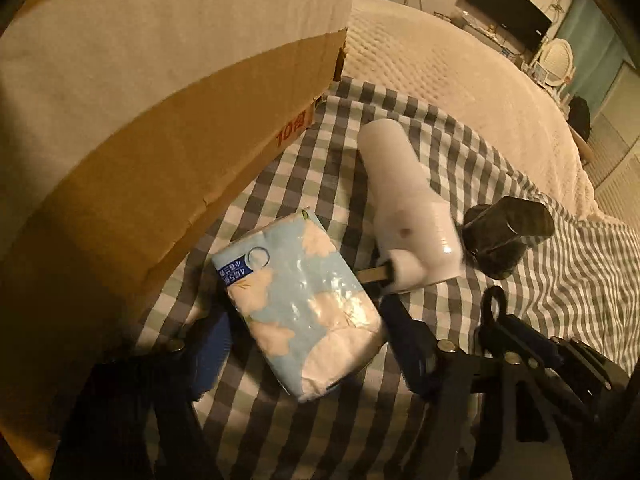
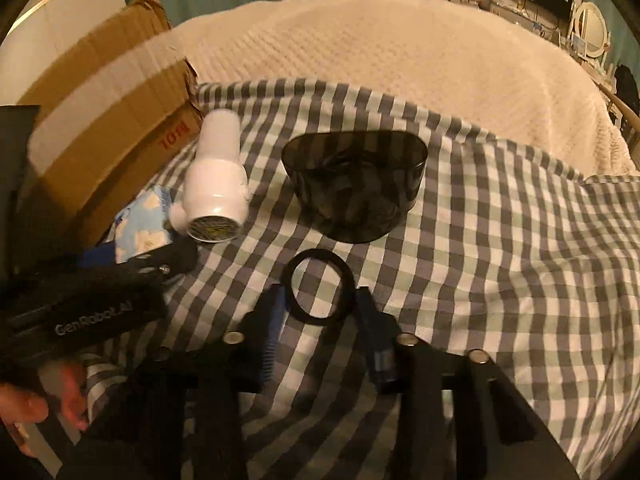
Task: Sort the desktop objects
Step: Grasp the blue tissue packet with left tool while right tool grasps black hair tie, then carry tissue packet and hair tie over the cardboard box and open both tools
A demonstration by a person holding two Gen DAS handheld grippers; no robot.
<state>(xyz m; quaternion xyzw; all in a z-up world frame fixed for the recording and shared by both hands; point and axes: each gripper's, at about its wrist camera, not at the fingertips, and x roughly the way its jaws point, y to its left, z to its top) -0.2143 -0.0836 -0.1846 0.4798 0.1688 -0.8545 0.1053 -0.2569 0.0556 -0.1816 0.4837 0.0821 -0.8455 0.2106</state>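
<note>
A blue and white tissue pack (image 1: 304,308) lies on the checked cloth (image 1: 560,280) between the fingers of my left gripper (image 1: 304,320), which stand on either side of it; I cannot tell if they press on it. It also shows in the right wrist view (image 2: 140,224). A white hair dryer (image 1: 404,216) lies just beyond it, also in the right wrist view (image 2: 216,188). A black ring (image 2: 318,288) lies flat between the open fingers of my right gripper (image 2: 320,300). A dark translucent container (image 2: 354,184) stands beyond the ring.
A large cardboard box (image 1: 140,120) stands at the left edge of the cloth, close to the tissue pack; it shows in the right wrist view too (image 2: 100,120). A cream quilted bed cover (image 2: 400,52) lies beyond the cloth. The left gripper's body (image 2: 80,308) is at the left.
</note>
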